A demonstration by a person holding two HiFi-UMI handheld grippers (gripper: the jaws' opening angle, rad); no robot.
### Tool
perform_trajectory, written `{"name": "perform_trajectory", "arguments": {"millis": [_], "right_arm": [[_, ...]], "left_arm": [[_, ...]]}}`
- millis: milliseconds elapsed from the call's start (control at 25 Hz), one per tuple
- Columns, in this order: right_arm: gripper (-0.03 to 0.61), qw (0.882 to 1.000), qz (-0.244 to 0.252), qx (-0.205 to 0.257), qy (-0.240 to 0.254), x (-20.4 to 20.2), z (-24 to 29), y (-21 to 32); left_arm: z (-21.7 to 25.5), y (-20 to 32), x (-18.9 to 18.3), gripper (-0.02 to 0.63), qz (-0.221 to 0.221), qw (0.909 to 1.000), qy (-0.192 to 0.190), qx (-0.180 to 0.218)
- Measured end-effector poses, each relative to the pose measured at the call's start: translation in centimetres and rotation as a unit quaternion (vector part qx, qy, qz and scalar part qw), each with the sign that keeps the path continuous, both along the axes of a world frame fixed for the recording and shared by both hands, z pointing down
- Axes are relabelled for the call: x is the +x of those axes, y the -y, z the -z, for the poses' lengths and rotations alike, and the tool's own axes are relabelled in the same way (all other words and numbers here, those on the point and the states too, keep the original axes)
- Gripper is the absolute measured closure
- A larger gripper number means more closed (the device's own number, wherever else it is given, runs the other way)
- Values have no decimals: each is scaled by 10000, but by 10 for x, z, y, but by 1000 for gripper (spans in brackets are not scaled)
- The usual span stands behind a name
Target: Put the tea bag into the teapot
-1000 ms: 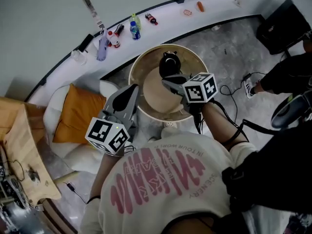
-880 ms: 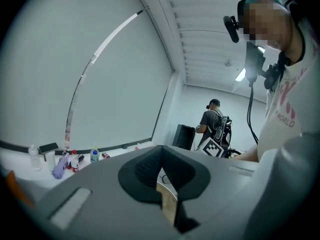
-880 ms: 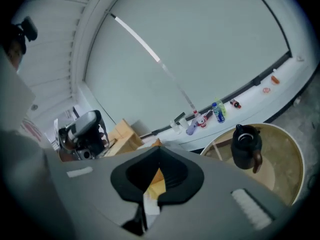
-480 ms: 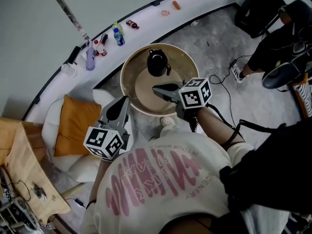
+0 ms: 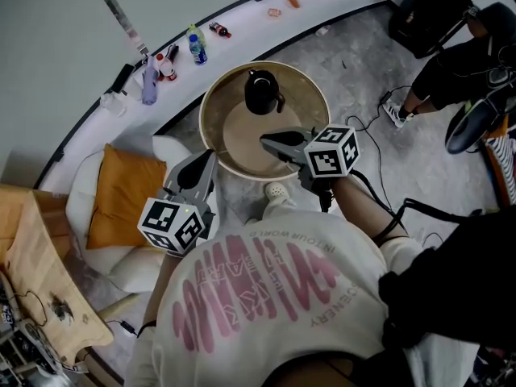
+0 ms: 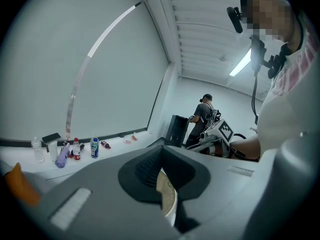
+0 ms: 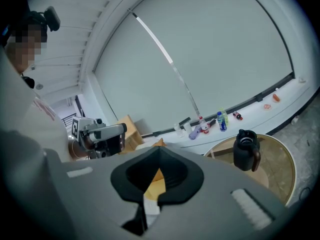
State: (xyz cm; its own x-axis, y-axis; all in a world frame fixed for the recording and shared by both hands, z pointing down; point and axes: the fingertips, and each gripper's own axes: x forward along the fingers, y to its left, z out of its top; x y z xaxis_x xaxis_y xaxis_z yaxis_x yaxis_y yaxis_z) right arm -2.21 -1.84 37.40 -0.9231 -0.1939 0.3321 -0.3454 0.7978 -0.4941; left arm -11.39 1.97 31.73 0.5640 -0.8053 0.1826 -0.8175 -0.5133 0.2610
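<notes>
Teapot (image 5: 262, 93) stands on the table (image 5: 313, 99); we see no tea bag anywhere. Left claw (image 5: 211, 155) and right claw (image 5: 264, 141) both closed tight, holding nothing. Bag inside or elsewhere, we cannot tell.

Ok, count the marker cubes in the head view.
2: one cube on the left gripper, near the orange cushion; the other cube on the right gripper, by the round table.

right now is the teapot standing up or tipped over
Upright: the teapot stands on its base on the round table, with its lid on top and its handle at the side.
</notes>
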Motion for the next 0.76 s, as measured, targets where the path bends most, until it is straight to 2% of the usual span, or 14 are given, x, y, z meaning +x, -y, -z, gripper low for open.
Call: {"name": "perform_trajectory", "arguments": {"millis": [760], "right_arm": [[574, 9996, -166, 169, -156, 0, 1, 7]], "left_arm": [[1, 0, -7, 598, -26, 9999, -93, 29]]}}
